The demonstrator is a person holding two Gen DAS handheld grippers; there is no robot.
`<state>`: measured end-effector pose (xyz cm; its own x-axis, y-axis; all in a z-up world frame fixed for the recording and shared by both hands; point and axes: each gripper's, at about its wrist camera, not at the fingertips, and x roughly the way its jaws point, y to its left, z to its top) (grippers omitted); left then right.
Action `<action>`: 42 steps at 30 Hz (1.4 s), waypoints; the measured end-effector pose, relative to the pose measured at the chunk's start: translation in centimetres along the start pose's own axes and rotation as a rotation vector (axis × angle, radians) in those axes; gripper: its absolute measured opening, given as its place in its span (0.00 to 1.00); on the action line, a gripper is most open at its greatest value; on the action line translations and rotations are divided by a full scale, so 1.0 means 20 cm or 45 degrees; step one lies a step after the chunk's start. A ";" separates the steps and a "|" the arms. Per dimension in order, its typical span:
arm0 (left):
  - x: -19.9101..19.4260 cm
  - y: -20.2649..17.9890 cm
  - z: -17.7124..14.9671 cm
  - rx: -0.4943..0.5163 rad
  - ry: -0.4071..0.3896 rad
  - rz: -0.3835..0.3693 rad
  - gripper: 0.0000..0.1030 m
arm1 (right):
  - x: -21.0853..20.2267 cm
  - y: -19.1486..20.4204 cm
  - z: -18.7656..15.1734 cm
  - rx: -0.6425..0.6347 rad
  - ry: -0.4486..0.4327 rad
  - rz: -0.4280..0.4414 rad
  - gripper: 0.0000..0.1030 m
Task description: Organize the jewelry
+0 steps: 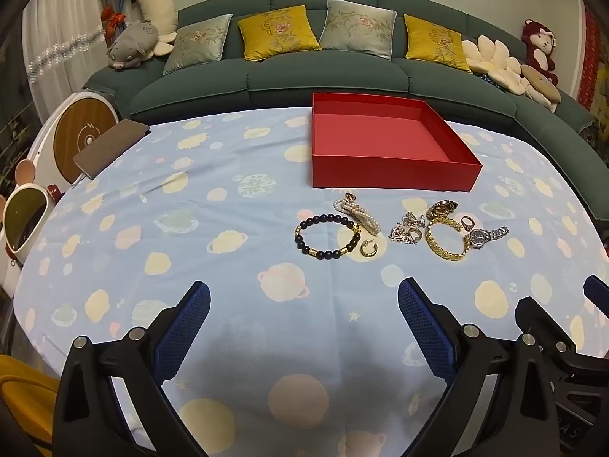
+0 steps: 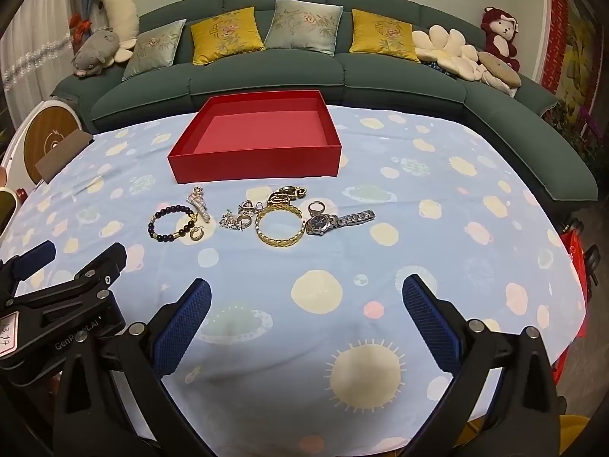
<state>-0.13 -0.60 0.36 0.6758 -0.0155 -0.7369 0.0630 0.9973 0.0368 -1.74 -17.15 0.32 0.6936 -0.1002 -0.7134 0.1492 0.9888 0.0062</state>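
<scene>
An open, empty red box (image 1: 384,171) (image 2: 255,167) stands on the table. In front of it lies a row of jewelry: a black bead bracelet (image 1: 304,245) (image 2: 156,234), a pearl bracelet (image 1: 361,215) (image 2: 201,202), a small gold earring (image 1: 368,248), a silver chain tangle (image 1: 405,230) (image 2: 236,221), a gold bangle (image 1: 443,249) (image 2: 279,242), a gold piece (image 1: 441,207), a ring (image 2: 316,207) and a silver watch (image 1: 485,235) (image 2: 335,221). My left gripper (image 1: 304,297) and right gripper (image 2: 306,295) are open and empty, nearer than the jewelry.
The table has a blue cloth with planets (image 1: 190,209). A green sofa with cushions (image 1: 323,76) runs behind it. A brown notebook (image 1: 110,146) lies at the table's far left edge. In the right wrist view, the left gripper (image 2: 68,262) is at left.
</scene>
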 end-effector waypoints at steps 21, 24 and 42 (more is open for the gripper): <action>0.01 -0.05 0.01 0.015 0.000 -0.012 0.93 | 0.01 -0.06 -0.01 0.032 0.008 -0.006 0.95; 0.01 -0.05 0.01 0.011 -0.001 -0.010 0.93 | 0.01 -0.06 -0.01 0.032 0.007 -0.006 0.95; 0.01 -0.03 0.01 -0.003 0.003 -0.009 0.93 | 0.00 -0.04 0.00 0.024 -0.004 -0.009 0.95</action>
<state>0.15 -1.20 0.30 0.6738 -0.0223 -0.7385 0.0658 0.9974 0.0298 -1.82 -18.01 0.26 0.6945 -0.1076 -0.7114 0.1674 0.9858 0.0143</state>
